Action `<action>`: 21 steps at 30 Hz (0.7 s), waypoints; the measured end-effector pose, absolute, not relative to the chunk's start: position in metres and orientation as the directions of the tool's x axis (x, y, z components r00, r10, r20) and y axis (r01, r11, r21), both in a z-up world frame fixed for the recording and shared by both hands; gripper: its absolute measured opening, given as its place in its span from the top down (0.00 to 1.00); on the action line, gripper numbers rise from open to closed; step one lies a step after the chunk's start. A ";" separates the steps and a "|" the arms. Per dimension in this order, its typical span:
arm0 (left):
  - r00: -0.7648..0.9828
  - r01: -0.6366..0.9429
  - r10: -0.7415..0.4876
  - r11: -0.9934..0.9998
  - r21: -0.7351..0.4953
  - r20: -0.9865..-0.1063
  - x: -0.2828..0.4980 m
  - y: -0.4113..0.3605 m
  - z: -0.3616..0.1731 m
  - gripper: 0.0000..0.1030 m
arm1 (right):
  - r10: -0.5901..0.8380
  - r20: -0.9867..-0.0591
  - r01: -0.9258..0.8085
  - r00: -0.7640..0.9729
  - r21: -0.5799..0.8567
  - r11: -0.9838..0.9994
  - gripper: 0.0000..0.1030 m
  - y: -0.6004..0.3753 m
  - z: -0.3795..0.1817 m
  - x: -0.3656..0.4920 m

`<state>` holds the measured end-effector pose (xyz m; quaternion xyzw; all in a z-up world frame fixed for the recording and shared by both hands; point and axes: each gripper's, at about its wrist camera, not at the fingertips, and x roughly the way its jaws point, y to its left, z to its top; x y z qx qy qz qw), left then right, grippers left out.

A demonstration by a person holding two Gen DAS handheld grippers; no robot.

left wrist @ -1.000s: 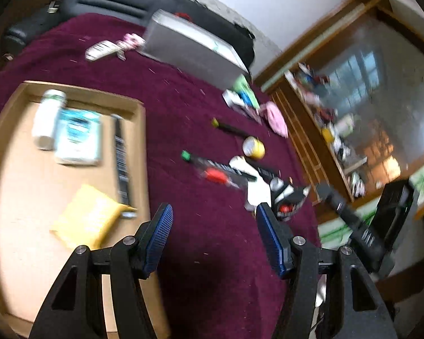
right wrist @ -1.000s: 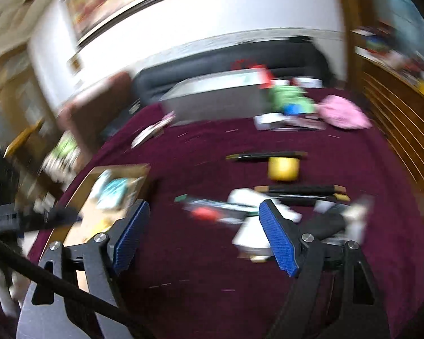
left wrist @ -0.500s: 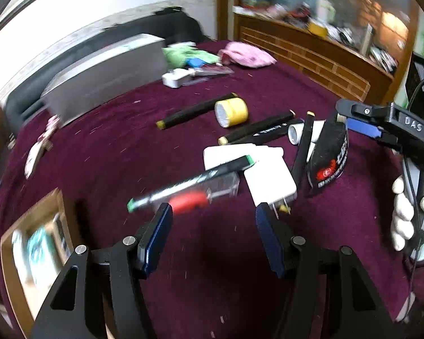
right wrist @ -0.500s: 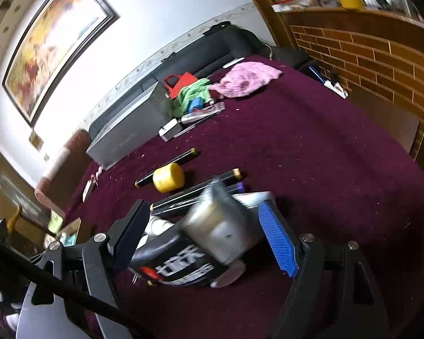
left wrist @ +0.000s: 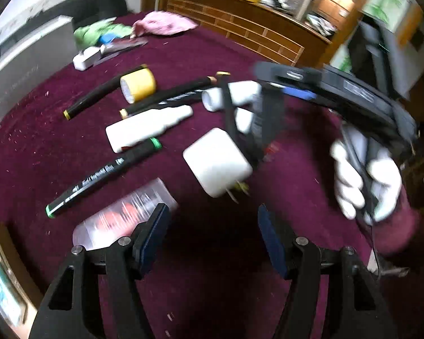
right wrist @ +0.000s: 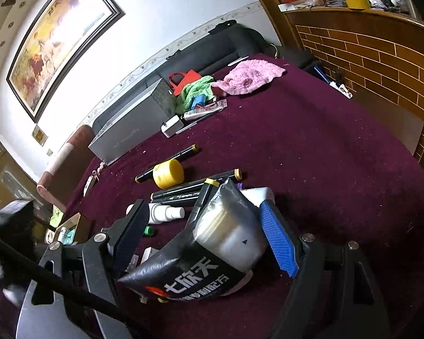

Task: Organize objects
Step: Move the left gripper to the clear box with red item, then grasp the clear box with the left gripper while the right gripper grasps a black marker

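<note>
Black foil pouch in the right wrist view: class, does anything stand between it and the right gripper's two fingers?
Nothing visible does. The black foil pouch already sits between the open right gripper fingers; whether they touch it is unclear.

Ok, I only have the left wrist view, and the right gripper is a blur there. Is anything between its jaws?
Observer: Yes, a black pouch with white print lies between the jaws of the right gripper.
Operator: Is it gripped?
Observer: It seems not. One pad stands clear of the pouch.
Operator: Is anything behind the green cloth?
Observer: A red bag sits behind the green cloth, against the sofa.
</note>
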<state>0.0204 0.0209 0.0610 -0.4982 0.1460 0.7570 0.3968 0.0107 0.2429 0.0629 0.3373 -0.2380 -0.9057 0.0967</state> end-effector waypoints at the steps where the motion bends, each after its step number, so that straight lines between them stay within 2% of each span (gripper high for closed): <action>1: -0.207 -0.746 0.443 -0.649 -0.153 -0.872 0.025 0.020 0.063 0.44 | -0.334 -0.567 0.013 -0.753 0.495 -0.869 0.23 0.243 0.062 0.010; 3: -0.275 -0.729 0.416 -0.678 -0.094 -0.867 0.031 0.015 0.066 0.44 | -0.332 -0.567 0.010 -0.753 0.495 -0.869 0.23 0.243 0.061 0.011; 5: -0.412 -0.703 0.319 -0.707 0.076 -0.853 0.034 0.015 0.064 0.44 | -0.328 -0.570 0.004 -0.753 0.494 -0.869 0.23 0.243 0.061 0.011; 11: -0.451 -0.735 0.173 -0.628 0.255 -0.875 0.024 0.032 0.027 0.44 | -0.321 -0.581 -0.008 -0.748 0.491 -0.871 0.23 0.244 0.058 0.011; 14: -0.461 -0.754 0.185 -0.597 0.273 -0.868 0.015 0.035 0.026 0.40 | -0.324 -0.586 -0.009 -0.743 0.493 -0.870 0.23 0.244 0.057 0.010; 16: -0.441 -0.763 0.190 -0.594 0.255 -0.877 0.005 0.035 0.027 0.28 | -0.329 -0.595 -0.011 -0.734 0.494 -0.869 0.23 0.243 0.055 0.009; 21: -0.225 -0.732 0.239 -0.682 0.002 -0.945 -0.021 0.020 0.019 0.30 | -0.336 -0.600 -0.015 -0.726 0.502 -0.865 0.23 0.244 0.052 0.009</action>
